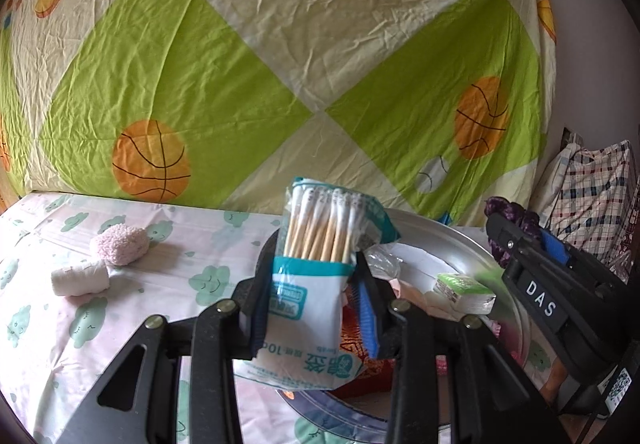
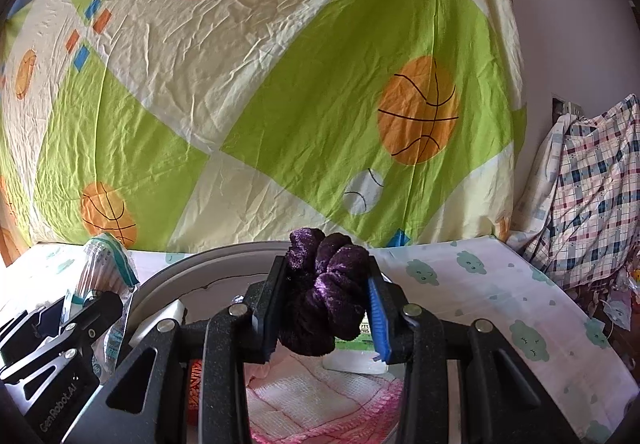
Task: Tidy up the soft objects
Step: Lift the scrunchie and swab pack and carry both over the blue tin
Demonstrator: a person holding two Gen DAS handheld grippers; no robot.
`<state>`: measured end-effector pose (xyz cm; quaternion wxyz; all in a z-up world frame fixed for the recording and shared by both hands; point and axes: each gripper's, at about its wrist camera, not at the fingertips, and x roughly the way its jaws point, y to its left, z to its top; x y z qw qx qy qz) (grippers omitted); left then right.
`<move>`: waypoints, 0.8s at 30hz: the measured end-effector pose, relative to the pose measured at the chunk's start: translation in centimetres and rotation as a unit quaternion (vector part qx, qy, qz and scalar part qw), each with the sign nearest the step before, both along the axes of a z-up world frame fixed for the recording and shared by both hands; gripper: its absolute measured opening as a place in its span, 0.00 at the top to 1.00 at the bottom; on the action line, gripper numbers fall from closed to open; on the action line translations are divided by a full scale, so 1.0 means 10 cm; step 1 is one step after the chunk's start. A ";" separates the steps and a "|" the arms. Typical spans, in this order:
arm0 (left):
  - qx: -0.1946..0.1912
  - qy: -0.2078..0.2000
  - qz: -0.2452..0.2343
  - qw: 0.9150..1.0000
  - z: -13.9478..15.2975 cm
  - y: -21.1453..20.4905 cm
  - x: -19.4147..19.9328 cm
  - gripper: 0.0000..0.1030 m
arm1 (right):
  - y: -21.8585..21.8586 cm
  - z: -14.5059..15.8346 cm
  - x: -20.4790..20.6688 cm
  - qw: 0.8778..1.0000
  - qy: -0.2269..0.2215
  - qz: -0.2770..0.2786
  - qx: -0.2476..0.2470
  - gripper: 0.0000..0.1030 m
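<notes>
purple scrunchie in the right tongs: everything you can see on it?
The purple scrunchie is a dark, velvety, gathered fabric ring, bunched into soft folds with a slight sheen. The right tongs are shut on it, black pad on one side, blue on the other, and it bulges above and below them. It hangs clear above the metal basin, over a pink-edged cloth. In the left wrist view only its top shows behind the tongs.

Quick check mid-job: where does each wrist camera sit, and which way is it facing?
Left wrist: on the left gripper, looking along its fingers, shut on a clear pack of cotton swabs, toward the hanging basketball-print sheet; right gripper at right.
Right wrist: on the right gripper, shut on a purple velvet scrunchie, facing the same sheet.
Shared: round metal tray, swab pack.
</notes>
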<state>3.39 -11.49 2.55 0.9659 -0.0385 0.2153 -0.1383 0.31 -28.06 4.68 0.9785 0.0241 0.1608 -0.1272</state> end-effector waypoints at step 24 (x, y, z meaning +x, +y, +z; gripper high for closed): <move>0.025 0.006 -0.024 0.999 -0.06 -0.50 0.19 0.65 | -0.34 -0.20 0.31 0.998 0.043 -0.038 0.008 0.62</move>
